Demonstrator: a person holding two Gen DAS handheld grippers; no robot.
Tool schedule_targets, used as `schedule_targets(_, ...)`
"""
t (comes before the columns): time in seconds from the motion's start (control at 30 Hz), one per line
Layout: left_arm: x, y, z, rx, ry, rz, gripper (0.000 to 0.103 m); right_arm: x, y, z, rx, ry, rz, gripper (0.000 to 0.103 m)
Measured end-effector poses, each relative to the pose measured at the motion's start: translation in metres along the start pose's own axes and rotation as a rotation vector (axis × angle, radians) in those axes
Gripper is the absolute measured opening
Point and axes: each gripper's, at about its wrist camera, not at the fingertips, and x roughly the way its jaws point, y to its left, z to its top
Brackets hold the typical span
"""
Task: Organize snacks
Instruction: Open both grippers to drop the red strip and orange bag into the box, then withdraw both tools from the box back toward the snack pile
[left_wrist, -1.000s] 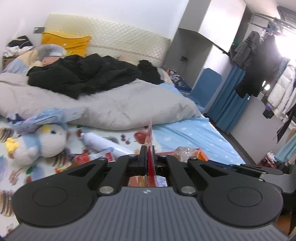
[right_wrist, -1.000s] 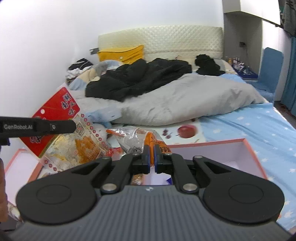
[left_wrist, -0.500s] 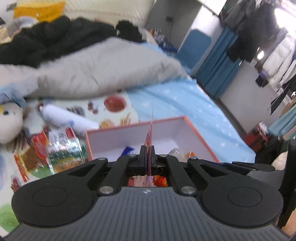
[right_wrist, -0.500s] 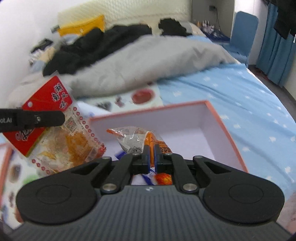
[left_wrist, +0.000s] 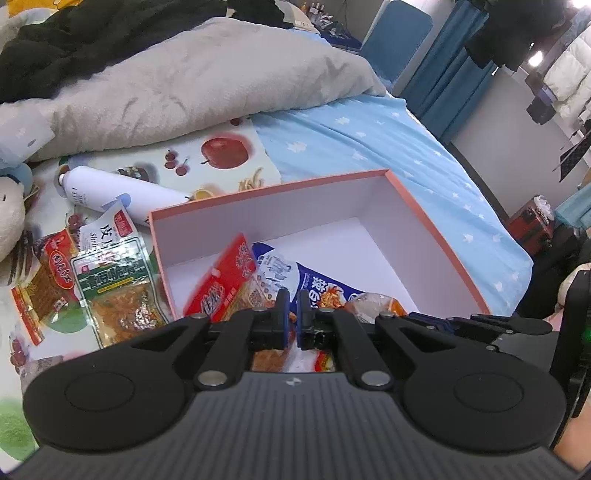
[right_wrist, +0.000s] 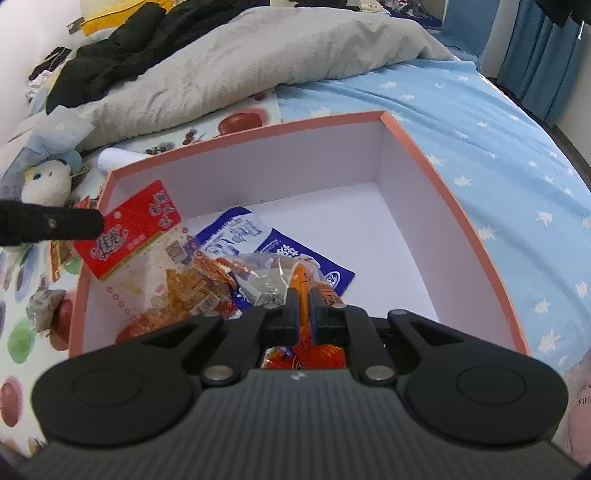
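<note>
A pink-rimmed white box sits on the bed with a blue snack bag lying in it. My left gripper hangs over the box's left side, pads almost together with no bag clamped. The red snack bag, blurred, leans just left of those fingertips inside the box. My right gripper is low over the box and its jaws are opening. The orange-and-clear snack packet still lies between them, resting on the blue bag.
Left of the box lie a green snack bag, a red-orange bag, a white bottle and a plush toy. A grey duvet is heaped behind. Blue starred sheet stretches to the right.
Both grippers tipped down and sank over the box. The red bag, first edge-on between the left pads, now shows its face left of them. The right pads have parted a little.
</note>
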Motion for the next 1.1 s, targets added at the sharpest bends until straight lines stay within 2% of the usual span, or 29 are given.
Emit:
schedule_targets(0.03,-0.003,0.0,0.001,-0.001,0.0,0.005,0.003,0.0,-0.001,-0.001,0.0,0.002,0.001,0.028)
schedule_targets(0.07,-0.005,0.001,0.001,-0.001,0.001,0.012,0.006,-0.001,0.001,-0.003,-0.004,-0.005,0.003,0.054)
schedule_targets(0.1,-0.007,0.001,0.002,-0.001,-0.001,0.018,0.008,-0.002,0.001,-0.003,-0.011,-0.019,0.007,0.065)
schedule_targets(0.17,-0.014,0.002,0.003,-0.003,-0.014,0.019,0.025,-0.007,0.004,-0.004,-0.017,-0.042,0.0,0.064)
schedule_targets(0.27,-0.029,0.003,0.003,0.006,-0.052,0.021,0.041,-0.018,0.004,-0.002,0.0,-0.079,0.005,0.064)
schedule_targets(0.4,-0.051,0.002,0.003,0.021,-0.096,0.03,0.046,-0.038,0.005,0.004,0.015,-0.133,0.013,0.063)
schedule_targets(0.47,-0.062,0.002,0.003,0.023,-0.121,0.03,0.053,-0.051,0.008,0.005,0.009,-0.168,0.018,0.064)
schedule_targets(1.1,-0.156,0.017,-0.033,0.017,-0.304,0.064,0.053,-0.129,0.052,0.01,-0.032,-0.378,0.104,0.064)
